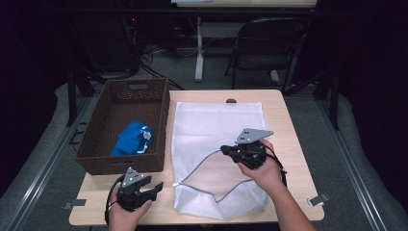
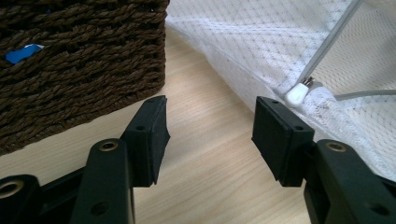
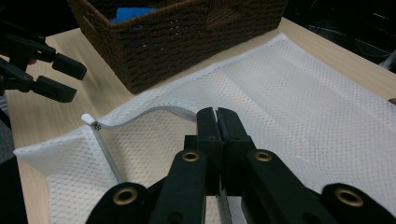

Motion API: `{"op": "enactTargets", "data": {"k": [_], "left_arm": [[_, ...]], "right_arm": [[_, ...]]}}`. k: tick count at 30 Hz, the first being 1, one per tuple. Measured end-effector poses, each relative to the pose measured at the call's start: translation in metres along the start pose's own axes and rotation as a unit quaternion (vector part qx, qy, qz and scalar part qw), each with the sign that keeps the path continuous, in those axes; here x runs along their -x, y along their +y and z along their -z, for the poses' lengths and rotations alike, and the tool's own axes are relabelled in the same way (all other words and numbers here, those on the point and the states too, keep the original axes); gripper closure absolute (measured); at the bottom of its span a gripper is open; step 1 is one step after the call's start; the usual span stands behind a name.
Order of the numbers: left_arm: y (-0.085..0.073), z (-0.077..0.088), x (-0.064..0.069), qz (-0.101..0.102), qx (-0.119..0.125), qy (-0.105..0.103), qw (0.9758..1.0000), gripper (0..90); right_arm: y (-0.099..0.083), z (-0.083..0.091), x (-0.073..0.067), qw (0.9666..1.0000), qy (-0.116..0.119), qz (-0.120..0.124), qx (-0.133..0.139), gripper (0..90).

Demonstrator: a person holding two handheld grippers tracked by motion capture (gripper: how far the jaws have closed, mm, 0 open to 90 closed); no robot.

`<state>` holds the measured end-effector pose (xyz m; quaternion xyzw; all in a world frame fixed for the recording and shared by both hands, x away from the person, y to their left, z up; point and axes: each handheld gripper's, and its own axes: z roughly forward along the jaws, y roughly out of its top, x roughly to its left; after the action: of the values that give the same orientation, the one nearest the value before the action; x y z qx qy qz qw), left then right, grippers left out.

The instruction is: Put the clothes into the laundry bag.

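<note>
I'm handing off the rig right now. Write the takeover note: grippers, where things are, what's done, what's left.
Right gripper: shut on the mesh bag's zipper edge, lifting it so the mouth gapes.
Left gripper: open, nothing between the jaws, near the table's front edge between the basket and the bag's corner.
Mesh bag: flat on the table, unzipped at the near end; zipper pull at its corner.
Wicker basket: left of the bag, blue garment inside.
Done: bag opened.
Left, likely: move the garment into the bag and zip it.
</note>
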<state>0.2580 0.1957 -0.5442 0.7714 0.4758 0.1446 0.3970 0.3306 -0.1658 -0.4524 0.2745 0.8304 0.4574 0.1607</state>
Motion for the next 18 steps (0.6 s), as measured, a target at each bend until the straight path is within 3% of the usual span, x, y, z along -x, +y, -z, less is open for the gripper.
{"op": "enactTargets", "data": {"k": [18], "left_arm": [[0.012, 0.013, 0.007, -0.008, -0.004, 0.01, 0.9999, 39.2]], "right_arm": [[-0.003, -0.002, -0.004, 1.0, 0.003, 0.003, -0.004, 88.8]]}}
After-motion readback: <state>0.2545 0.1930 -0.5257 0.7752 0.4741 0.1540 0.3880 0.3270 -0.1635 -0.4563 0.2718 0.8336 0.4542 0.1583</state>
